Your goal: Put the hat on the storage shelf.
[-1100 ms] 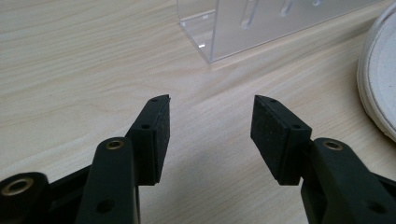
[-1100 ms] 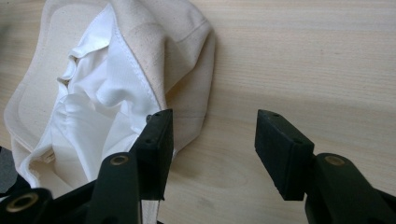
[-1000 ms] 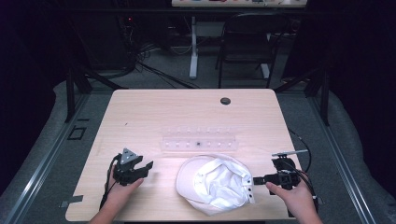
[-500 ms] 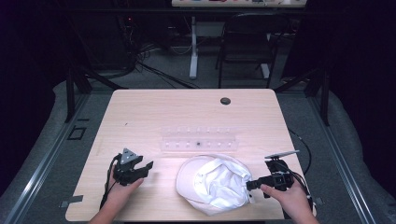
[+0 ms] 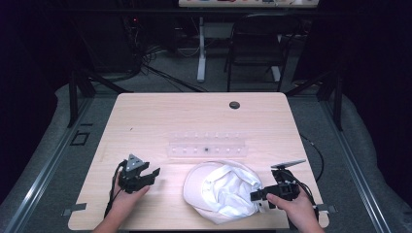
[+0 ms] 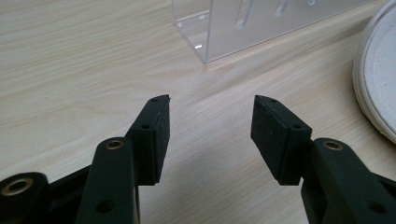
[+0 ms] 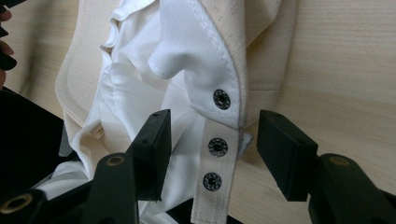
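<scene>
A white cap [image 5: 221, 191] lies upside down near the table's front edge, its lining facing up. My right gripper [image 5: 256, 198] stands at the cap's right rear, pointing left. In the right gripper view its jaws [image 7: 212, 135] stand open on either side of the cap's snap strap [image 7: 212, 163], whose black snaps show between the pads without being pressed. My left gripper [image 5: 154, 176] rests left of the cap, apart from it. Its jaws [image 6: 210, 112] are open over bare wood, with the cap's brim [image 6: 376, 84] off to the right.
A clear plastic rack [image 5: 206, 145] lies across the table's middle, just behind the cap, and shows ahead of the left gripper as the rack [image 6: 261, 23]. A dark cable hole [image 5: 234, 105] sits near the far edge. The table's front edge runs close under both hands.
The right hand has shifted slightly left and toward the front edge, bringing its jaws around the cap's strap. The left gripper has stayed put.
</scene>
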### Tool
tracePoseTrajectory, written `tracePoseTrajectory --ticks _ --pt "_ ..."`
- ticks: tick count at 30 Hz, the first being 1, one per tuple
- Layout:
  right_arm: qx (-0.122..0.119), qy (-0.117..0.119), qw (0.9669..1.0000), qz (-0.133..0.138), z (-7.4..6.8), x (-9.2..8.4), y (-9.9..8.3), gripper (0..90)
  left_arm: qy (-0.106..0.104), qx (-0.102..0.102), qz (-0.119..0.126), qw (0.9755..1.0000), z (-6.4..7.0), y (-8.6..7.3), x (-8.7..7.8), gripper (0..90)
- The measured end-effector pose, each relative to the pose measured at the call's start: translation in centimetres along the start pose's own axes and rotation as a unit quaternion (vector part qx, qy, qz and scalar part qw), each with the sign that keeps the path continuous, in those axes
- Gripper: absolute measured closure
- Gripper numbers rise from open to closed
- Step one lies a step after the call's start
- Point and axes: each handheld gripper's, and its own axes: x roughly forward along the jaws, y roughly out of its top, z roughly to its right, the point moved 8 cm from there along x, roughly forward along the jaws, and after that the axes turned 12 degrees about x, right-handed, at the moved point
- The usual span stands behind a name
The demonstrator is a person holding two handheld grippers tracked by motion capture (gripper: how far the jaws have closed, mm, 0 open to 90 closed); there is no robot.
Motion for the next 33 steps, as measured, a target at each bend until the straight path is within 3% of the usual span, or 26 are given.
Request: tracePoseTrajectory --ticks 2,9,17,18,24,28,29,31,33 --pt "0.009 0.002 0.9999 0.006 -0.1 0.4 0.0 46.0 0.001 0.0 0.001 1.0 0.0 0.0 0.0 47.4" --pt "0.016 0.021 0.9995 -0.016 -0.5 1.0 -0.2 47.9 0.002 0.001 0.002 1.0 -0.1 0.0 0.0 47.4" --pt "0.021 0.051 0.9985 -0.006 -1.7 -0.7 0.4 50.5 0.002 0.003 0.0 1.0 0.0 0.0 0.0 47.4" --pt "0.026 0.064 0.9975 -0.01 -2.1 -1.1 0.6 52.6 0.002 0.004 0.0 1.0 0.0 0.0 0.0 47.4" --pt "0.027 0.053 0.9982 -0.008 -2.5 -1.2 1.0 60.0 0.003 0.002 0.001 1.0 -0.1 0.0 0.0 47.4" --pt "0.027 0.033 0.999 -0.013 -2.6 -1.0 1.2 71.5 0.004 0.002 0.001 1.0 -0.1 0.0 0.0 47.4" --pt "0.027 0.031 0.9992 -0.001 -2.7 -0.7 1.4 73.0 0.004 0.002 0.001 1.0 -0.1 0.0 0.0 47.4" --pt "0.015 0.023 0.9994 -0.018 -2.6 -0.6 1.4 74.7 0.005 0.003 0.001 1.0 -0.1 0.0 0.0 47.4" --pt "0.016 0.023 0.9995 -0.017 -2.8 -0.4 1.4 75.3 0.005 0.003 0.001 1.0 -0.1 0.0 0.0 47.4"
